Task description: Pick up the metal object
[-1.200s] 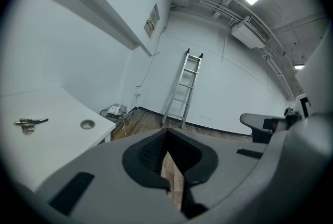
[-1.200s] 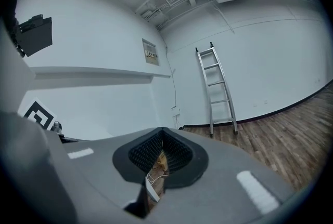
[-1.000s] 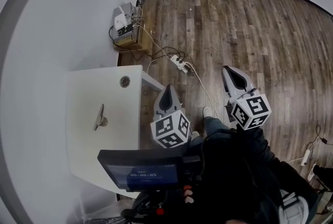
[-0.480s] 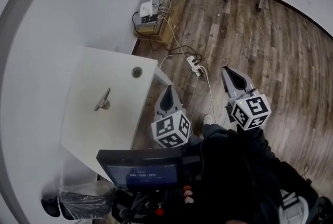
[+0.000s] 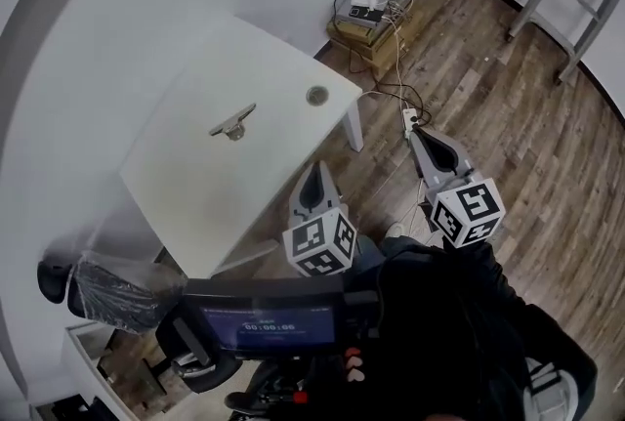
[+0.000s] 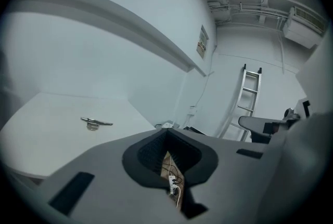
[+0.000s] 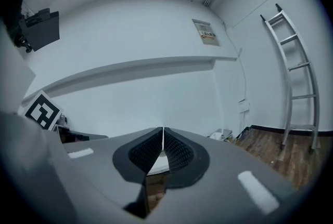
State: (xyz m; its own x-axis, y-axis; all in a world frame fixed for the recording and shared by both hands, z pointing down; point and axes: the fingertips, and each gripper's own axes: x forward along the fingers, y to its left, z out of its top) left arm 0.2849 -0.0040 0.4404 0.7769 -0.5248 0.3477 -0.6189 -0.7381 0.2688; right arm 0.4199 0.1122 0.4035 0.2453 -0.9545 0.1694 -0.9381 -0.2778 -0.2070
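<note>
Swung toward bench (image 5: 186, 199), bringing metal object (image 5: 232, 123) nearer frame centre; still well short, left claw (image 5: 314, 173) and right claw (image 5: 422, 138) closed, empty.

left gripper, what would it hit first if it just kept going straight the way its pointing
Likely the white wall: the left gripper aims just past the table corner, with the metal object off left. Depth unclear.

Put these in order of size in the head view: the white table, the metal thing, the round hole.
1. White table, biggest by far.
2. Metal thing lying on it.
3. Round hole in the tabletop.
</note>
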